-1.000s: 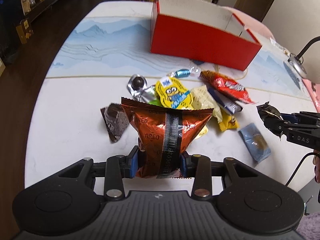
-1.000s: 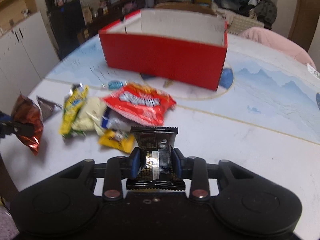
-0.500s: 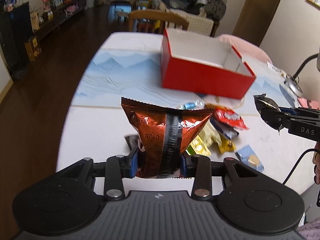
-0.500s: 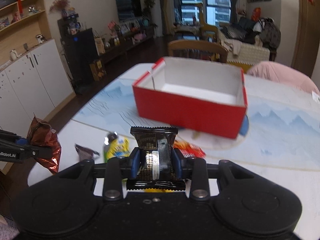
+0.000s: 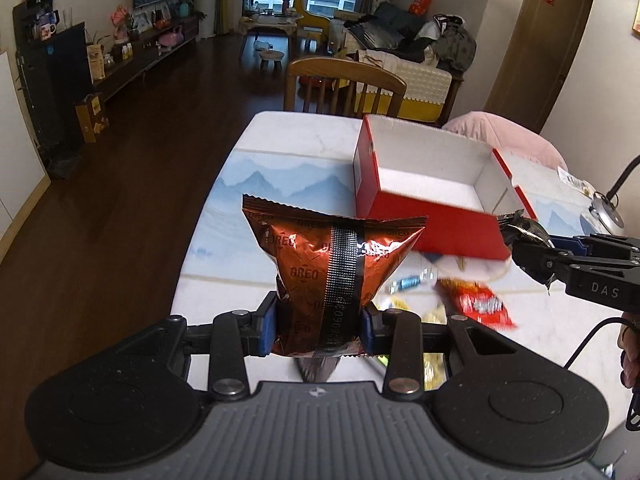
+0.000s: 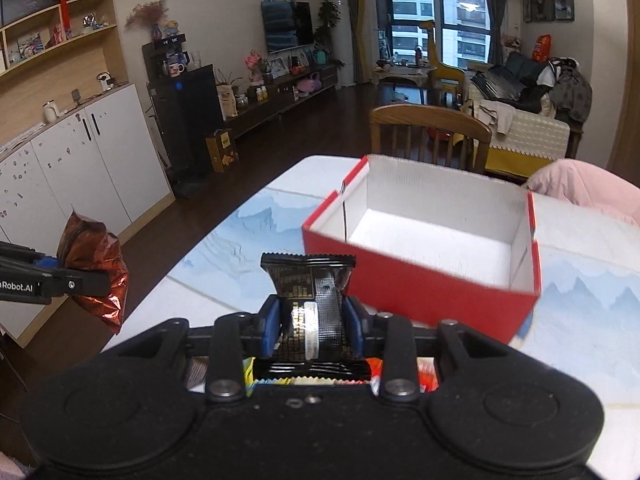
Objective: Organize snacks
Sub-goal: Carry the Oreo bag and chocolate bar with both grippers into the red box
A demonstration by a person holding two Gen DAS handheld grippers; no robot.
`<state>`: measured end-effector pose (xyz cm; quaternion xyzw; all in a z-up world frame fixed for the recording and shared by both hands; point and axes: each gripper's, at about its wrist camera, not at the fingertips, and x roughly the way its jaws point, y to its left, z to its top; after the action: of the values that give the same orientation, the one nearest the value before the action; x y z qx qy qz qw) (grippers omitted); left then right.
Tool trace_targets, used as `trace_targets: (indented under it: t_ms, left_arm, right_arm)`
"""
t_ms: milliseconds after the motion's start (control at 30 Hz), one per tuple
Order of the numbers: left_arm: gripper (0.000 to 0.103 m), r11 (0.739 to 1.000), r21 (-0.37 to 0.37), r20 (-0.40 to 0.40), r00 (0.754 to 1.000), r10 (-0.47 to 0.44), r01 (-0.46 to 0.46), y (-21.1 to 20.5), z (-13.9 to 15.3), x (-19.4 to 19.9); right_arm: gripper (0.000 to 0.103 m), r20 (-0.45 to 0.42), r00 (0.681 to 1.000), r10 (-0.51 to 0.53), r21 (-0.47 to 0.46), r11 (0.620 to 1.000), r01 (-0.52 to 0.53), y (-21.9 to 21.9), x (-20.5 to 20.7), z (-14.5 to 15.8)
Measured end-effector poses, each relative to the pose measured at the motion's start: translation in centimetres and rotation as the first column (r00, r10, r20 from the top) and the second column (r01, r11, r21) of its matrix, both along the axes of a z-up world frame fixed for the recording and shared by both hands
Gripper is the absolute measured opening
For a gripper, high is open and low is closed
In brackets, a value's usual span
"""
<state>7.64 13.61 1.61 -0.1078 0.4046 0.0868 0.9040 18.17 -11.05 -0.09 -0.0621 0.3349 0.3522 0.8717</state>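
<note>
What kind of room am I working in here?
Most likely a home's open living and dining room: a wooden dining chair at the white table, a wall-mounted television, a cluttered dark sofa by tall windows.

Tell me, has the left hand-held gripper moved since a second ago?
Yes. The left hand-held gripper rose with the Oreo bag, away from the table.

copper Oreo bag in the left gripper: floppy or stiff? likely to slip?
The Oreo bag looks puffed and crinkly, so probably light and soft. The left gripper pinches only its lower end, yet it stands upright, so fairly self-supporting. Glossy foil may slip.
</note>
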Motion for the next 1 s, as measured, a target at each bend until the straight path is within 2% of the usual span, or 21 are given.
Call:
trace_targets:
  t_ms: [333, 600, 833, 1000]
  left_arm:
    - [0.038, 0.999, 0.026, -0.031, 0.999, -0.019, 0.020, -2.7, 0.9, 10.3]
    - [0.038, 0.997, 0.051, -0.073, 0.996, -0.052, 0.056, -5.1, 0.7, 17.0]
    - [0.038, 0.993, 0.049, -0.120, 0.988, -0.098, 0.104, -6.7, -0.1, 22.7]
    - [0.038, 0.986, 0.035, -0.179, 0.972, -0.155, 0.164, -8.4, -1.6, 26.8]
  right_arm:
    - [0.034, -0.002, 1.000, -0.011, 0.012, 1.000, 0.011, -1.9, 8.7, 0.3]
    - [0.034, -0.023, 0.999, -0.037, -0.009, 0.999, 0.037, -3.4, 15.2, -1.2]
    - [0.034, -0.033, 0.999, -0.034, -0.027, 0.999, 0.033, -3.8, 18.1, -2.3]
    - [0.034, -0.054, 0.998, -0.042, -0.060, 0.997, 0.039, -4.3, 19.7, -3.0]
